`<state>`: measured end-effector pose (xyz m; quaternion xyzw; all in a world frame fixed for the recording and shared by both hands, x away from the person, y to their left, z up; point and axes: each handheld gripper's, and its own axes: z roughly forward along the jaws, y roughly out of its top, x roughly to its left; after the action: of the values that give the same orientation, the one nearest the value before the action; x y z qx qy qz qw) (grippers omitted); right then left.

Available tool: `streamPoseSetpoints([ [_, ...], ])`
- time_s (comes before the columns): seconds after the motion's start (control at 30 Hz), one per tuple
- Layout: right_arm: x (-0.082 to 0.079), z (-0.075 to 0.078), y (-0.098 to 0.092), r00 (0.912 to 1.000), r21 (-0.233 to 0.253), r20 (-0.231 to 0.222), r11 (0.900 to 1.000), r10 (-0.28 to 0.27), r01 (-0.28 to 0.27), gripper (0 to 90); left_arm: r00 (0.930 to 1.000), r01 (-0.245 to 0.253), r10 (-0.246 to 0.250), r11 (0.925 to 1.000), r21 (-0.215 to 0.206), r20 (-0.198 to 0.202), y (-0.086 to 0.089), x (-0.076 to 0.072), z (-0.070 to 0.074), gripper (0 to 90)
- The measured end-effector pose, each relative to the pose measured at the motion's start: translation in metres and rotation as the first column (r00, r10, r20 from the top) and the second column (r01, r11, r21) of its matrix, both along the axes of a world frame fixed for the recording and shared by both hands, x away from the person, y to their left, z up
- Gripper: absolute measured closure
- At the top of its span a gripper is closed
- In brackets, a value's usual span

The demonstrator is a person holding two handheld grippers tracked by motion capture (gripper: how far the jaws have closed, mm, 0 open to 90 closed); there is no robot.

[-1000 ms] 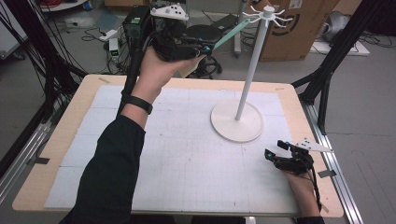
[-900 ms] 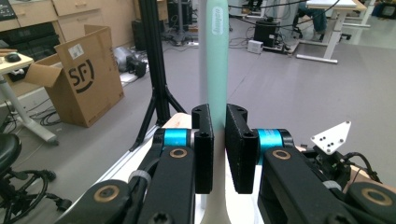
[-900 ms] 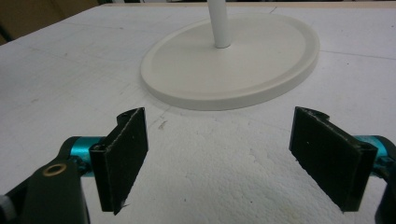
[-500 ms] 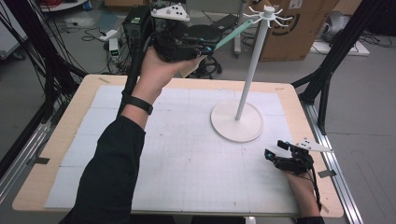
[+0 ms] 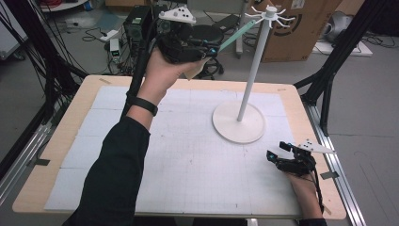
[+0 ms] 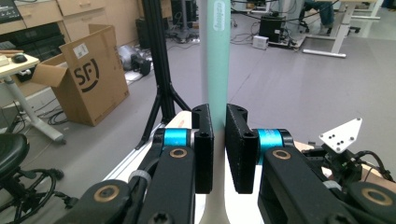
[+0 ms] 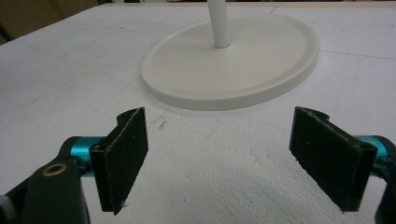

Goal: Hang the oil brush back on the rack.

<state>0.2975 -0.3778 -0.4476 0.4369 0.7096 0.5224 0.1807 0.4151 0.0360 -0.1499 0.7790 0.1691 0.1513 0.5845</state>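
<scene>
My left gripper (image 5: 214,49) is held high over the table's far edge, shut on a utensil (image 5: 233,38) with a mint-green handle and a cream lower end. In the left gripper view the handle (image 6: 215,56) rises straight up between the closed jaws of that gripper (image 6: 219,140). The handle's tip lies close to the hooks (image 5: 270,12) that crown a tall white stand (image 5: 251,70). The stand's round base (image 5: 237,123) sits right of the table's centre. My right gripper (image 5: 277,150) rests at the front right, open and empty (image 7: 229,158), facing the base (image 7: 233,60).
A white gridded mat (image 5: 188,160) covers the wooden table (image 5: 61,141). Black frame legs (image 5: 329,80) stand off the right edge. A cardboard box (image 5: 296,33) and cables lie on the floor beyond the far edge.
The left gripper has shifted slightly up and right, bringing the utensil's tip closer to the stand's hooks. The right gripper has stayed where it was.
</scene>
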Motion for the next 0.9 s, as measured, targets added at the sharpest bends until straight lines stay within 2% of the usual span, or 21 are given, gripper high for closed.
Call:
streamPoseSetpoints([
  [0.23,0.000,0.000,0.000,1.0000,-0.001,-0.001,1.000,0.002,-0.002,19.0,0.9996,-0.008,0.008,1.0000,0.002,-0.028,-0.001,0.001,-0.002,80.1],
  [0.4,0.000,0.000,0.000,1.0000,-0.002,-0.001,1.000,0.001,-0.001,19.0,0.9979,-0.013,0.014,0.9998,0.014,-0.063,-0.001,0.003,-0.005,66.8],
  [0.47,0.000,0.000,0.000,1.0000,-0.002,0.000,1.000,0.002,-0.002,18.9,0.9973,-0.012,0.013,0.9997,0.019,-0.072,-0.001,0.003,-0.006,65.6],
  [0.53,0.000,0.000,0.000,1.0000,-0.002,-0.001,1.000,0.001,-0.001,19.0,0.9977,-0.014,0.016,0.9997,0.021,-0.067,0.000,0.001,-0.007,62.7],
  [0.57,0.000,0.000,0.000,1.0000,-0.002,-0.001,1.000,0.002,-0.002,19.0,0.9982,-0.013,0.014,0.9999,0.008,-0.059,0.002,0.000,-0.009,60.8],
  [0.63,0.000,0.000,0.000,1.0000,-0.004,0.000,1.000,0.003,-0.003,19.0,0.9984,-0.009,0.008,1.0000,-0.002,-0.057,0.007,-0.003,-0.015,57.8],
  [0.7,0.000,0.000,0.000,1.0000,-0.004,0.001,1.000,0.003,-0.003,19.0,0.9983,-0.005,0.006,0.9998,0.017,-0.059,0.014,-0.007,-0.024,53.5],
  [0.9,0.000,0.000,0.000,1.0000,-0.002,0.000,1.000,0.000,0.000,19.0,0.9976,-0.005,0.006,0.9999,0.012,-0.068,0.050,-0.023,-0.054,43.8],
])
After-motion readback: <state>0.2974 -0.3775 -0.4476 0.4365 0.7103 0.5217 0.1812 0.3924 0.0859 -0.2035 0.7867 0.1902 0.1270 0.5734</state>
